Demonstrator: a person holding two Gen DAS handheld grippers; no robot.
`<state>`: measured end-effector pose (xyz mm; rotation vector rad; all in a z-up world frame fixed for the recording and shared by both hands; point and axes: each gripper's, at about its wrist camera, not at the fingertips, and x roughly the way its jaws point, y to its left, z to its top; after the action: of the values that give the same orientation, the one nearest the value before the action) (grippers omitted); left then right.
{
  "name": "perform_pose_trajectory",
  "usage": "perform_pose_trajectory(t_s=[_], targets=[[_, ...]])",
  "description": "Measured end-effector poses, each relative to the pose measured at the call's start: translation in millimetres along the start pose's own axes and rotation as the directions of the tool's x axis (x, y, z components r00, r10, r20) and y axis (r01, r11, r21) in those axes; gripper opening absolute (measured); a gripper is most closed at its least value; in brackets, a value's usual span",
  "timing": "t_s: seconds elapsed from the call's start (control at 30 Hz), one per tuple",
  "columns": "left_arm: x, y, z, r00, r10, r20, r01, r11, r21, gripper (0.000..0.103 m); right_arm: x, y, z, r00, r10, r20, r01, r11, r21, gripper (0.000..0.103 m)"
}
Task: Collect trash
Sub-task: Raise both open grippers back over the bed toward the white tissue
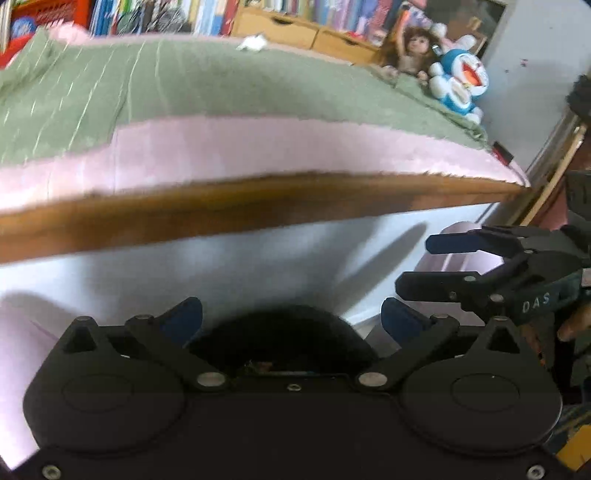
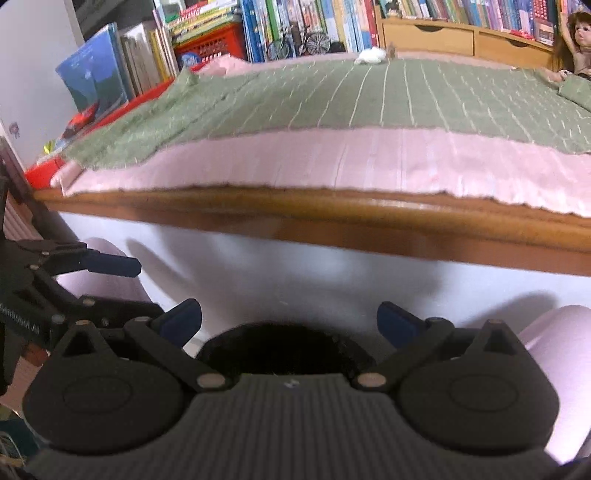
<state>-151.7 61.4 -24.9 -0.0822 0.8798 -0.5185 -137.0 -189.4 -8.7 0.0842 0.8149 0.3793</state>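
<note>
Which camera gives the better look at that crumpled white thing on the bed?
The right wrist view: the white crumpled piece sits near centre on the green blanket, fairly sharp. In the left wrist view it is blurrier.

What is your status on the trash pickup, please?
Left gripper and right gripper open, empty. Crumpled white paper on far side of green blanket. Nothing in the way.

Two grippers are showing, the left gripper (image 1: 291, 317) and the right gripper (image 2: 289, 319), each spreading two blue-tipped fingers. One crumpled white paper (image 2: 371, 55) is lying on one green blanket (image 2: 332, 96). One doll (image 1: 410, 51) and one blue plush toy (image 1: 460, 83) are sitting nearby; two wooden drawers (image 2: 428, 35) are showing
</note>
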Motion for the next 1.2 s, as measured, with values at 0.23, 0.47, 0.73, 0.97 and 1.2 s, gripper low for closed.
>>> perform_pose_trajectory(t_s=[0.23,0.47,0.73,0.97,1.2], targets=[[-15.1,1.4,37.2,0.995,-0.023,0.098,0.025,1.0,-0.016,0.103,-11.9,-9.9,27.4,0.997,0.041,0.068,-0.04,0.999,-0.007,0.103],[-23.8,-4.1,100.5,0.975,-0.003,0.22,-0.004,1.0,0.03,0.103,-33.6,-19.4,82.8,0.984,-0.013,0.176,0.027,0.997,-0.077,0.103],[-20.5,-10.0,173.4,0.939,0.049,0.341,-0.065,0.997,0.038,0.103,-53.9,-51.0,161.8,0.943,-0.038,0.331,0.035,0.999,0.016,0.103],[-1.1,-2.4,236.8,0.919,0.061,0.39,-0.09,0.994,0.057,0.103,-51.5,-72.2,217.9,0.91,-0.064,0.411,0.07,0.998,0.001,0.103],[69.7,7.4,306.1,0.946,0.11,0.304,-0.174,0.966,0.191,0.103,-10.2,-108.6,284.0,0.902,-0.173,0.396,0.172,0.984,0.038,0.103]])
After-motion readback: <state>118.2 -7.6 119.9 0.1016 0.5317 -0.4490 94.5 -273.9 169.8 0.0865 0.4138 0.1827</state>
